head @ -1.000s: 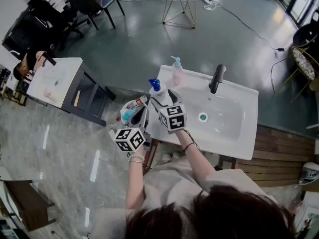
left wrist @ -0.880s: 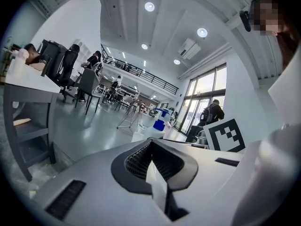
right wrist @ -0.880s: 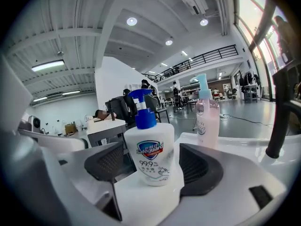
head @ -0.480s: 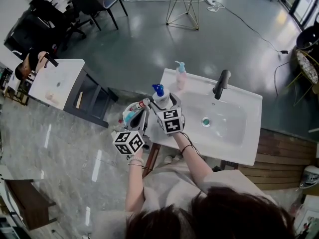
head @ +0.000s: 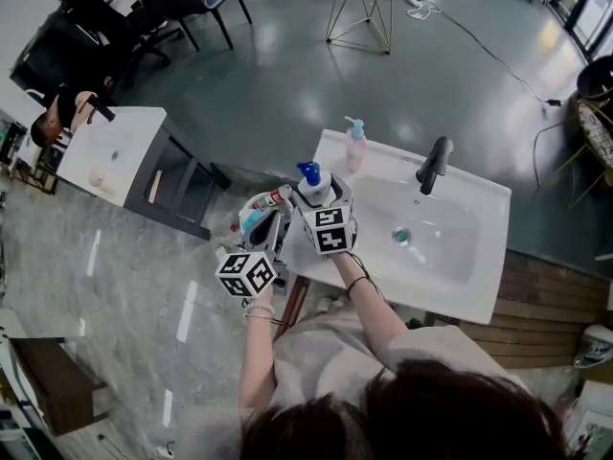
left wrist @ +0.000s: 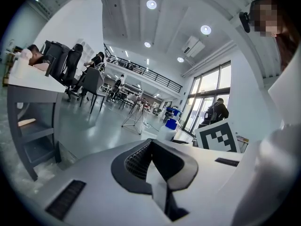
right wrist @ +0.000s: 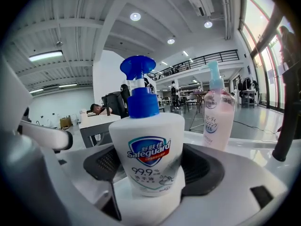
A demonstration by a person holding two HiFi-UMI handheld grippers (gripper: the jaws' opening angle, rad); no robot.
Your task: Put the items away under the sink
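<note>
**Head view:** A person stands at a white sink counter (head: 479, 286) with a gripper in each hand. The right gripper (head: 319, 199) is clamped on a white soap bottle with a blue pump (head: 310, 175), held at the counter's left edge. The bottle's long axis runs straight up toward the camera. A pink pump bottle (head: 355, 147) stands just beyond it at the far-left corner. A black faucet (head: 433, 161) rises well to the right, behind the basin. The left gripper (head: 270, 230) hangs off the counter's left side. A white, teal and red tube (head: 255, 209) shows at its tip, the red end pointing far and right. A grey-and-white side table (head: 110, 151) stands well apart to the left.

**Left gripper view:** The jaws are drawn together on a thin pale strip (left wrist: 157, 187). The tube's body is out of sight here. Open floor and the side table lie ahead.

**Right gripper view:** The soap bottle stands upright between the jaws, label facing the camera. Both pads press its lower body, and the pump spout points left. The pink bottle is behind it to the right, with the faucet at the far right edge.
</note>
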